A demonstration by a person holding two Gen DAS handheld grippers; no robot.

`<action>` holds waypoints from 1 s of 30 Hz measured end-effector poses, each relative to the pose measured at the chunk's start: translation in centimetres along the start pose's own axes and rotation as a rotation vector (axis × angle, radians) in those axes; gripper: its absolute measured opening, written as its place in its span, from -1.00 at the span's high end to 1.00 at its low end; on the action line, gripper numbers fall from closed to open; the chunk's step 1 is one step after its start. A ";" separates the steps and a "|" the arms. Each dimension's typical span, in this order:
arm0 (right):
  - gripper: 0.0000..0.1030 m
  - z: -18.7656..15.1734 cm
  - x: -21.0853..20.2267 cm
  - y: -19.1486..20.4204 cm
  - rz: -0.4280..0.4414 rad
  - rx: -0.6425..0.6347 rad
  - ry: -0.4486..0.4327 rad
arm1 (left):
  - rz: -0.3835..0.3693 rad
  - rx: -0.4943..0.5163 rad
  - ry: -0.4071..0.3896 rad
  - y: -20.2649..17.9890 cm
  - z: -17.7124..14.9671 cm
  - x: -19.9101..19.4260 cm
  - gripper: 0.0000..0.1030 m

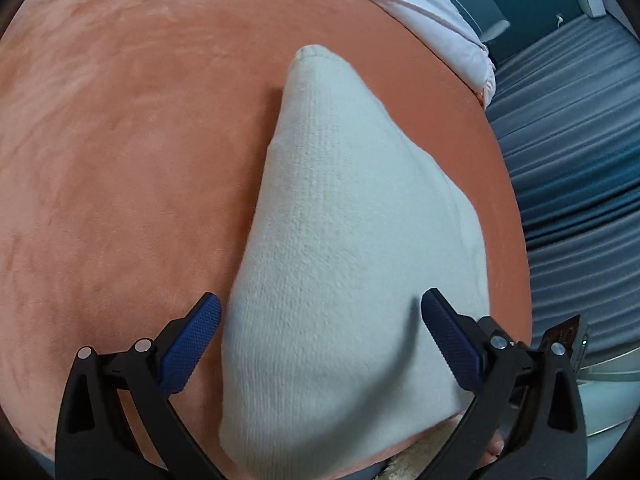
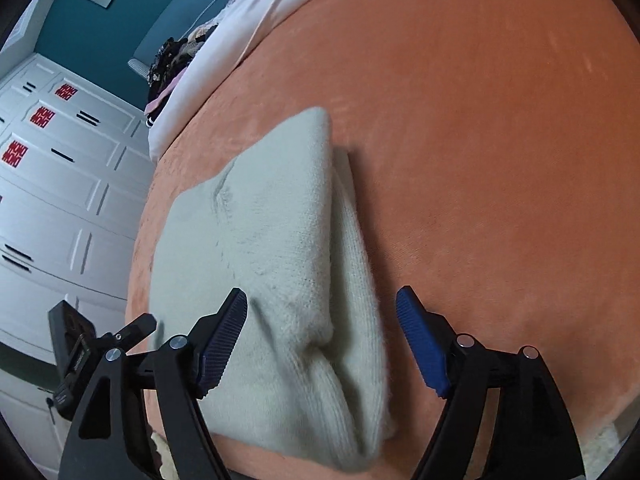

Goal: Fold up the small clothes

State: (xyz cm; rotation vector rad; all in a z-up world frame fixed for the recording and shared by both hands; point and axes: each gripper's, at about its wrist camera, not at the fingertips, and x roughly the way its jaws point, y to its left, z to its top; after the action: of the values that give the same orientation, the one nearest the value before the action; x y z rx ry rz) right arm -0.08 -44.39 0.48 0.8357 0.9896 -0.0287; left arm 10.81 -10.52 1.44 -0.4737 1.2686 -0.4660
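Note:
A pale cream knitted garment (image 1: 340, 264) lies folded on an orange plush blanket (image 1: 120, 160). My left gripper (image 1: 320, 320) is open and hangs over the garment's near end; its blue pads (image 1: 192, 344) stand apart, one off the left edge and one over the cloth. In the right wrist view the same garment (image 2: 280, 240) shows a folded layer on top with a thick rolled edge on its right side. My right gripper (image 2: 322, 312) is open over that near edge and holds nothing.
White bedding (image 1: 432, 12) lies at the far end of the blanket (image 2: 480, 160). Grey-blue striped cloth (image 1: 568, 160) is to the right of the bed. White cabinet doors (image 2: 60, 208) and a pile of dark clothes (image 2: 172, 60) are to the left.

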 end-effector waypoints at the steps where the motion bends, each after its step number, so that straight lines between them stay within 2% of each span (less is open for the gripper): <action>1: -0.46 0.0 1.0 -0.3 0.013 0.014 0.027 | -0.020 -0.011 0.015 0.3 0.2 0.7 -0.90; 3: -0.47 -0.3 2.7 -0.5 0.066 0.048 0.069 | -0.068 -0.025 0.044 0.6 0.1 1.7 -0.91; 5: -0.59 -0.4 3.6 -0.5 0.101 0.078 0.060 | -0.098 -0.040 0.058 0.7 0.2 2.5 -0.91; 7: -0.66 -0.2 4.1 0.0 0.115 0.083 0.043 | -0.112 -0.051 0.061 0.5 0.6 2.9 -0.91; 9: -0.60 0.0 4.7 0.7 0.104 0.094 0.041 | -0.087 -0.068 0.068 -0.2 0.7 3.1 -0.91; 11: 0.08 0.2 4.6 1.3 0.087 0.080 0.028 | -0.053 -0.053 0.063 -1.1 0.7 2.9 -0.85; 12: 0.25 0.3 4.1 1.7 0.087 0.075 0.014 | -0.041 -0.038 0.057 -1.5 0.8 2.5 -0.73; 13: 0.31 0.3 3.5 2.2 0.094 0.063 0.001 | -0.038 -0.023 0.047 -1.9 0.7 2.0 -0.65; 15: 0.35 0.1 1.4 3.9 0.086 0.006 -0.043 | -0.066 -0.001 0.039 -2.6 0.6 0.8 -0.37; 18: 0.35 -1.0 -2.8 6.5 0.061 -0.076 -0.126 | -0.140 0.004 0.049 -3.7 0.0 -1.4 -0.33; 21: 0.35 -2.3 -8.1 7.6 0.083 -0.078 -0.218 | -0.215 0.080 0.022 -6.4 -1.5 -4.3 -0.33; 24: 0.35 -3.6 -14.4 9.5 0.050 -0.146 -0.333 | -0.299 0.161 -0.018 -10.4 -3.0 -7.9 -0.33; 28: 0.35 -4.5 -22.7 13.5 0.068 -0.250 -0.513 | -0.430 0.267 -0.125 -15.0 -3.3 -14.7 -0.33; 30: 0.34 -4.8 -25.8 16.0 0.099 -0.309 -0.596 | -0.474 0.346 -0.219 -16.7 -3.1 -19.5 -0.33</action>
State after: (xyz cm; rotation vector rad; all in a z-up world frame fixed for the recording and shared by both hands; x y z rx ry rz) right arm -12.34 -38.90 28.11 0.5395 0.3759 -0.0362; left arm 2.12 -13.21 25.63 -0.5137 0.8358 -0.9869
